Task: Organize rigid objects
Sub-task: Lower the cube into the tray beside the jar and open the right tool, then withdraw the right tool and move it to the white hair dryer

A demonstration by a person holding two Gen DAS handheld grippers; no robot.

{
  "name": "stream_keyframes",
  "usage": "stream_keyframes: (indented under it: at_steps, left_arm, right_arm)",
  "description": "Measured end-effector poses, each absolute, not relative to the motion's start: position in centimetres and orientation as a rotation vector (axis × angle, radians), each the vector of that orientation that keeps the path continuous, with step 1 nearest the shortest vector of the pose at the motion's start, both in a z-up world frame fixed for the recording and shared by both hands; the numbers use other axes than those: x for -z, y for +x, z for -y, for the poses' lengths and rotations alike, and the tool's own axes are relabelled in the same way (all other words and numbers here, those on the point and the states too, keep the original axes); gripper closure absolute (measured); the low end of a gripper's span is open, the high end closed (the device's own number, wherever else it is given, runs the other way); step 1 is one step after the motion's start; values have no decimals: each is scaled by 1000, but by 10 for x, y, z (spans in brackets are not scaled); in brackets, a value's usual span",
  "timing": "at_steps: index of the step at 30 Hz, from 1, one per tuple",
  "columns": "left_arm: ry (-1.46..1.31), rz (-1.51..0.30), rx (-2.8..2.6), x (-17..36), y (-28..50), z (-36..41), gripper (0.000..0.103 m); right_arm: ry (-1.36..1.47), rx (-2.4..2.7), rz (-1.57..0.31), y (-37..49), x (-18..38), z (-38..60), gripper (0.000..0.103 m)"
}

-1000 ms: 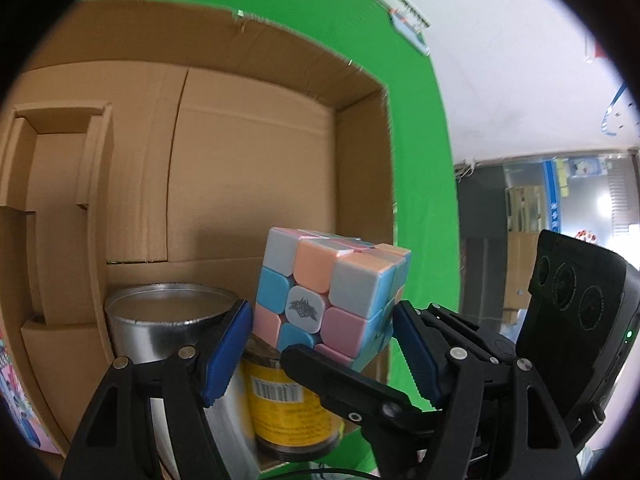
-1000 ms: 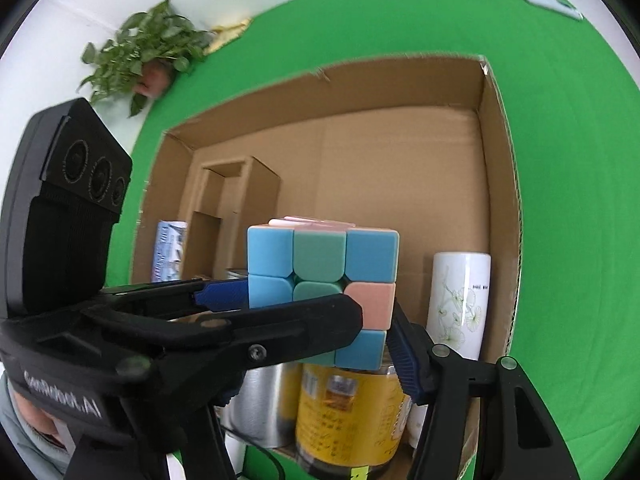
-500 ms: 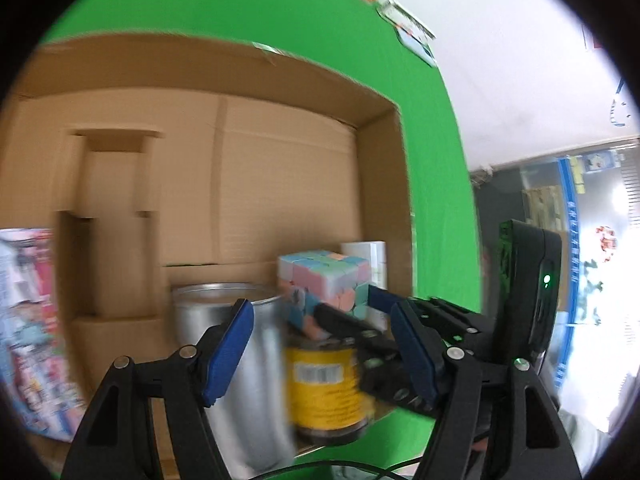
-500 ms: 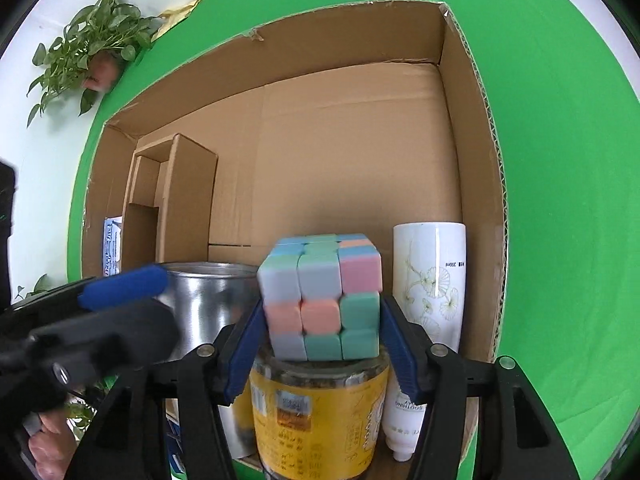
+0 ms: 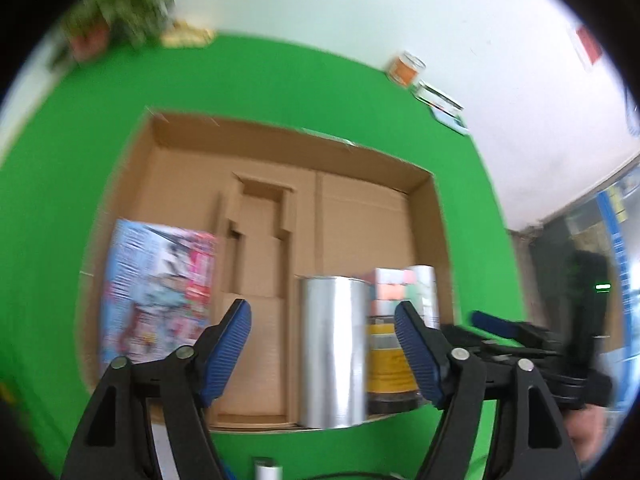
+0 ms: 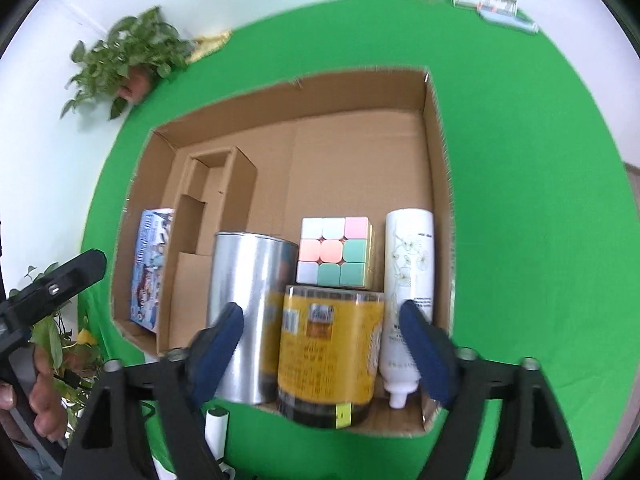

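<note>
The pastel puzzle cube (image 6: 334, 250) lies in the cardboard box (image 6: 436, 160), just beyond the yellow can (image 6: 328, 344), between the silver tin (image 6: 244, 300) and the white bottle (image 6: 408, 280). My right gripper (image 6: 320, 312) hovers above the can, jaws apart and closing, gripping nothing. My left gripper (image 5: 322, 312) hangs back over the box's near edge, jaws opening, empty; the tin (image 5: 332, 352) shows beyond its gap. In the left wrist view the cube (image 5: 390, 290) peeks past the can (image 5: 386, 356).
A colourful flat package (image 6: 150, 272) leans in the box's left part beside a cardboard insert (image 6: 212, 208). A small white cylinder (image 6: 216, 424) lies on the green cloth before the box. A person's hand (image 6: 40, 392) holds the left gripper. A potted plant (image 6: 128, 60) stands at the back left.
The right gripper let go of the cube, which now rests in the box beyond the yellow can. Both grippers drew back and up, so the whole box shows.
</note>
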State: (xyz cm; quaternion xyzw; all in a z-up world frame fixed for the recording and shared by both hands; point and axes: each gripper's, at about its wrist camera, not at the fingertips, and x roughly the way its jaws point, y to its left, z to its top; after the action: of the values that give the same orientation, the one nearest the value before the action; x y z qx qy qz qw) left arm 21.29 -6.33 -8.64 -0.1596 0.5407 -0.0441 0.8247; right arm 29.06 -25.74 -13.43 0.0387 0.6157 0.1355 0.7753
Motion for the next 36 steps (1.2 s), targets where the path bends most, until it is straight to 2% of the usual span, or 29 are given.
stream_keyframes:
  at_steps: [1, 2, 4, 5, 6, 7, 8, 9, 11, 12, 13, 14, 15, 16, 18, 22, 27, 36]
  left_arm:
    - [-305, -1131, 74, 82, 209, 66, 28]
    - [-276, -1116, 65, 78, 205, 69, 28]
    - [-230, -1113, 35, 70, 195, 74, 28]
    - [-216, -1110, 13, 66, 189, 77, 37]
    - [-219, -1100, 19, 63, 184, 78, 53]
    - [-232, -1098, 48, 60, 179, 80, 97]
    - [-255, -1116, 71, 59, 173, 82, 99]
    - [-264, -1116, 75, 57, 169, 84, 99]
    - [-259, -1067, 55, 47, 152, 89, 99]
    - [-250, -1050, 37, 43, 145, 91, 95]
    - [-235, -1043, 0, 39, 138, 93, 72]
    - [-224, -1043, -29, 37, 132, 94, 36]
    - [-216, -1033, -55, 33, 123, 93, 23]
    - [-216, -1010, -70, 30, 114, 93, 18]
    - [-221, -990, -79, 27, 97, 90, 18]
    - [-240, -1068, -96, 41, 70, 80, 18]
    - [-305, -1271, 7, 90, 44, 65, 18]
    - [-430, -1483, 229, 167, 20, 66, 20]
  right_arm:
    - [76, -295, -1314, 284, 126, 260, 59]
    - [68, -299, -1290, 275, 116, 259, 73]
    - [67, -306, -1254, 261, 99, 265, 75]
    - [57, -302, -1226, 250, 89, 266, 74]
    - [45, -301, -1207, 241, 80, 267, 68]
    - [35, -298, -1195, 233, 73, 267, 56]
    - [33, -289, -1180, 224, 66, 267, 18]
    - [37, -283, -1159, 214, 59, 272, 2]
    - [53, -279, -1105, 192, 45, 279, 1]
    - [61, -290, -1103, 183, 41, 282, 1]
    - [73, -304, -1106, 172, 39, 284, 1]
    - [75, -306, -1107, 165, 38, 288, 1]
    - [76, -306, -1108, 157, 39, 290, 1]
    - [80, -309, -1112, 150, 39, 292, 1]
    - [91, -327, -1133, 132, 43, 294, 1]
    - [74, -394, -1168, 111, 56, 286, 1]
    - [39, -555, -1310, 71, 94, 250, 1]
    - [-55, -669, -1548, 14, 159, 203, 2]
